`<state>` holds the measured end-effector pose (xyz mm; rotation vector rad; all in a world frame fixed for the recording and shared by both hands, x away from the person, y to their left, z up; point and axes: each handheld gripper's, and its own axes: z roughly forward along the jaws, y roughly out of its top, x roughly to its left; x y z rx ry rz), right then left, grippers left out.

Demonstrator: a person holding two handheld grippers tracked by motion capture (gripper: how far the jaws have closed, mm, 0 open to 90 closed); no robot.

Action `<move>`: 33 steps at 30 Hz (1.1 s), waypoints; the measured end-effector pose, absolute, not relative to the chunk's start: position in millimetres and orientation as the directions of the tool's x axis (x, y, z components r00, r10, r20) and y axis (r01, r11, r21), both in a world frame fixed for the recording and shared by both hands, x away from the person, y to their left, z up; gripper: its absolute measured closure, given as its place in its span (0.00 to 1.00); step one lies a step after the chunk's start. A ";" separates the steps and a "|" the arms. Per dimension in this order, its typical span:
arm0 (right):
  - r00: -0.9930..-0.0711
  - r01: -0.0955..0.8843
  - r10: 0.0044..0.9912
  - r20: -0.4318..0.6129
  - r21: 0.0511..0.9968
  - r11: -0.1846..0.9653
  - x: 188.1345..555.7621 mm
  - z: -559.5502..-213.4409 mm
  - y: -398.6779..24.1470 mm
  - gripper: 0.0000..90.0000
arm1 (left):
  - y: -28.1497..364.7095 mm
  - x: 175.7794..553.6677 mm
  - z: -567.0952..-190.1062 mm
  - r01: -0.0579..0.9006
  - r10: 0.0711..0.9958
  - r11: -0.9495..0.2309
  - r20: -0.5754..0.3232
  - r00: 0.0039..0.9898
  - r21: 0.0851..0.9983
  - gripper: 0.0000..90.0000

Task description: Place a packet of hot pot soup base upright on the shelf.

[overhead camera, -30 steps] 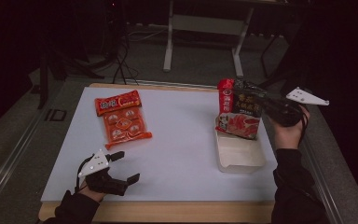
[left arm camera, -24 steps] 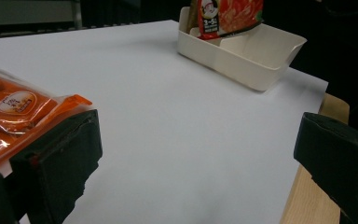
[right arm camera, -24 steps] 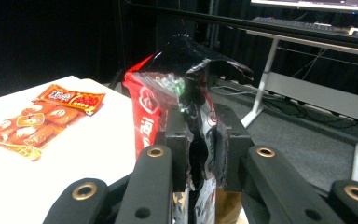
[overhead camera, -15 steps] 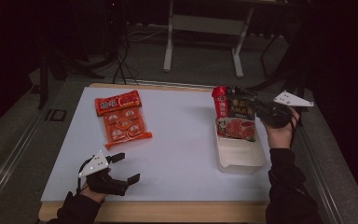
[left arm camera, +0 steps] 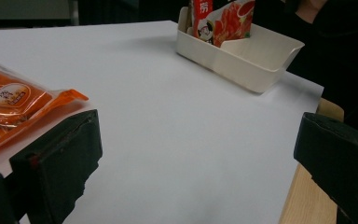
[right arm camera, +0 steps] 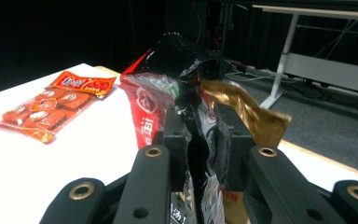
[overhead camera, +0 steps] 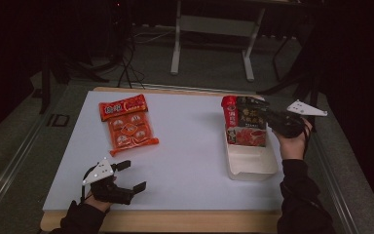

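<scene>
Right gripper [overhead camera: 268, 118]: you had its jaws clamped on the top edge of the red-and-black snack bag [overhead camera: 246, 127], pinch seen up close in the right gripper view [right arm camera: 200, 140].
Bag place: far right of the table, upright, its bottom end inside the far end of the white bin [overhead camera: 253, 165].
Left gripper [overhead camera: 129, 181]: jaws wide, nothing between them, parked at the near left edge of the white mat [overhead camera: 190, 146].
Orange pack [overhead camera: 128, 127]: flat on the mat, far left, well apart from the bin.
Step in hand (my read): seating the bag in the bin.
Do it well: keep the pinch until the bag's bottom rests on the bin floor, lower straight, keep it off the bin wall, or it tips out when released.
Change vs earlier frames: bag and your right hand sat lower, more of the bag inside the bin. Left gripper and orange pack same spot.
</scene>
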<state>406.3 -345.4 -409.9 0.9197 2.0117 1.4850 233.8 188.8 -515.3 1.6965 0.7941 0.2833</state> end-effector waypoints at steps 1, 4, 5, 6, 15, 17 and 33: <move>-0.663 0.242 0.749 0.010 0.949 0.202 405.6 -412.3 -345.8 0.85 | 188.8 233.9 -515.4 0.354 0.634 -0.085 -0.223 0.740 0.931 0.01; -0.659 0.255 0.750 0.047 0.953 0.165 402.4 -419.7 -352.6 0.84 | 188.7 233.9 -515.5 0.354 0.634 -0.084 -0.225 0.740 0.931 0.01; -0.656 0.255 0.753 0.046 0.953 0.164 400.8 -421.0 -354.8 0.84 | 188.7 234.1 -515.6 0.355 0.634 -0.085 -0.225 0.740 0.931 0.01; -0.657 0.252 0.752 0.048 0.955 0.159 399.0 -422.3 -356.4 0.84 | 188.8 234.1 -515.6 0.355 0.635 -0.085 -0.224 0.739 0.931 0.01; -0.649 0.279 0.756 0.086 0.951 0.131 391.6 -417.8 -358.7 0.73 | 190.4 234.8 -515.2 0.361 0.637 -0.072 -0.235 0.734 0.930 0.01; -0.643 0.274 0.763 0.059 0.949 0.158 389.8 -413.4 -357.2 0.71 | 190.4 235.2 -515.8 0.362 0.637 -0.072 -0.236 0.734 0.930 0.01; -0.647 0.172 0.762 0.030 0.979 0.108 356.7 -355.6 -352.8 0.50 | 188.7 235.2 -513.6 0.355 0.649 -0.126 -0.194 0.736 0.926 0.01</move>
